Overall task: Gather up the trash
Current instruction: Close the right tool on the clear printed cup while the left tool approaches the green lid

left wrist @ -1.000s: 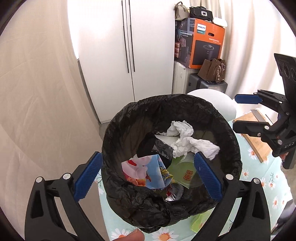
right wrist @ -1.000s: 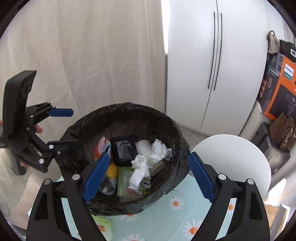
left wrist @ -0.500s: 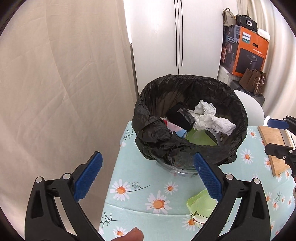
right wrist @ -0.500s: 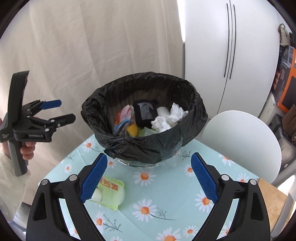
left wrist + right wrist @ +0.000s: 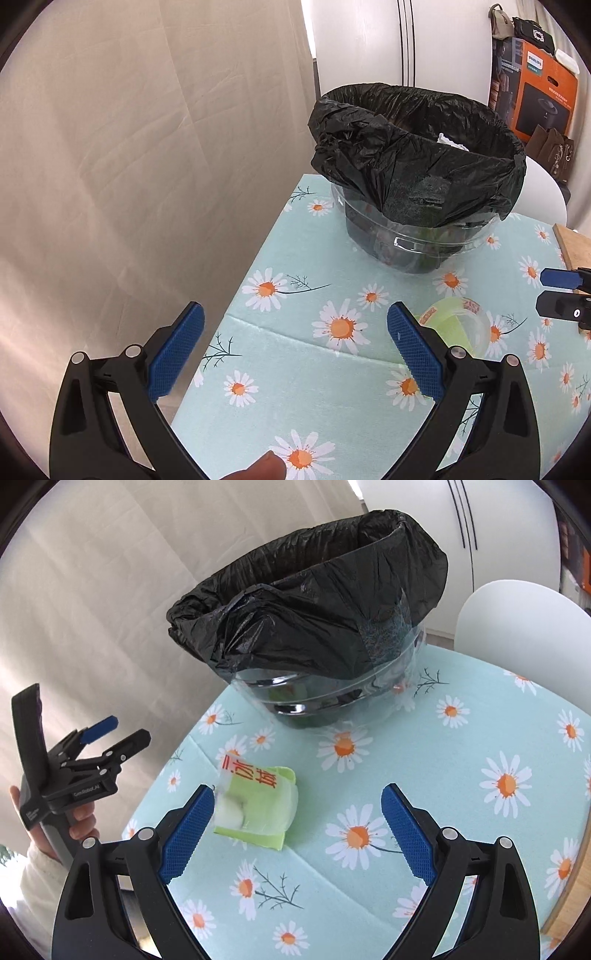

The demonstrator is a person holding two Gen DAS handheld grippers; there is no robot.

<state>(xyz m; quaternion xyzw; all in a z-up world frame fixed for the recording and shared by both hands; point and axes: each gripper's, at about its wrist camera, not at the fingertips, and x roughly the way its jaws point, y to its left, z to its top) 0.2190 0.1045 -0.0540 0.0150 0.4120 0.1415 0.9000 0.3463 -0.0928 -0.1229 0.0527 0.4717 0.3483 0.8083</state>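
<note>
On the daisy-print tablecloth (image 5: 303, 373), as seen from the left wrist view, the left gripper (image 5: 295, 350) hovers with its jaws spread wide and nothing between them. Its blue pads (image 5: 177, 350) flank bare cloth near the table edge. A clear bin (image 5: 413, 240) lined with a black trash bag (image 5: 406, 155) stands farther back on the table; a scrap of white tissue (image 5: 452, 142) shows just above the bag's rim. A green wrapper (image 5: 458, 325) with red print lies on the cloth to the right, partly hidden behind the right-hand finger. The tips of the right gripper (image 5: 554, 291) enter at the right edge, parted. A fingertip (image 5: 258, 469) shows at the bottom edge.

From the right wrist view, the right gripper (image 5: 297, 830) is wide open and holds nothing. The green wrapper (image 5: 258, 805) lies flat on the tablecloth (image 5: 424, 768) between the blue pads (image 5: 406, 834), close against the left-hand pad; whether it touches cannot be told. The lined bin (image 5: 332, 698) stands behind the wrapper, apart from it, with the black trash bag (image 5: 314, 613) folded over its rim. At the left, a hand (image 5: 74, 819) in a white sleeve (image 5: 37, 882) holds the left gripper (image 5: 118, 734) off the table edge, its fingers parted and empty. A white chair (image 5: 524, 635) stands behind the table.
</note>
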